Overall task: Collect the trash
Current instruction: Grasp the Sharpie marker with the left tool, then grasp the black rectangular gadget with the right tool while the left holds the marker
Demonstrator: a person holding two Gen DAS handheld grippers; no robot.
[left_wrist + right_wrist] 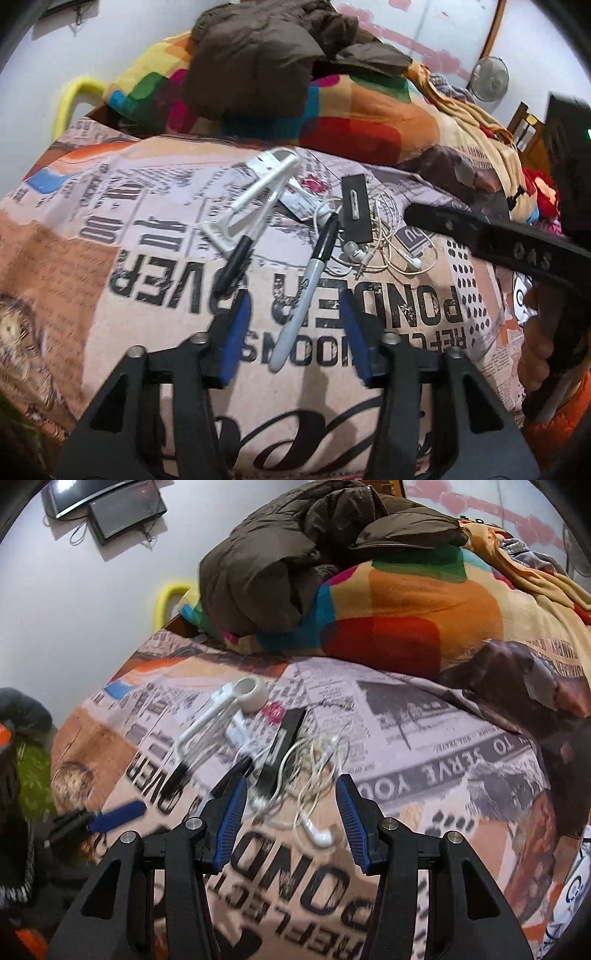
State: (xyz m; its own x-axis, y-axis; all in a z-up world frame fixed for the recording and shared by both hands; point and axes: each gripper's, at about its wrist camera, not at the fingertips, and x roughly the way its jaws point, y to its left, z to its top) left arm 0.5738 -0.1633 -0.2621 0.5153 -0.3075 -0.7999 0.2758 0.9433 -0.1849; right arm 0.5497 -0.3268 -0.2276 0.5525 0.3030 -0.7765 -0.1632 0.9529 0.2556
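Newsprint-patterned fabric covers the bed (pixel 147 229), and large black letters on it are read upside down from both wrist views: "PONDER", "OVER" and "REFLECT" near the grippers, "TO SERVE YOU" further right in the right wrist view. Behind it a multicoloured blanket (pixel 354 122) is heaped, with a brown padded jacket (pixel 258 51) laid on top.

A small cluster of items lies on the bedcover. A white plastic hanger-like piece (pixel 255 195) is seen beside a roll of white tape (pixel 251 694), a black flat card (pixel 355 208) and a tangle of white earphones (pixel 391 243). A grey marker with a black cap (pixel 306 291) carries script lettering too blurred to be read; a second black-tipped pen (pixel 236 266) lies to its left.

The left hand-held gripper (pixel 295 332) is tilted steeply downward with its blue pads spread; the marker's grey end lies between them, untouched. The right hand-held gripper (pixel 291 819) is likewise tilted down and spread apart, with an earbud of the earphones (pixel 317 834) between its fingers and no contact made. Embossed letters on its black arm are seen in the left wrist view, not clearly legible.
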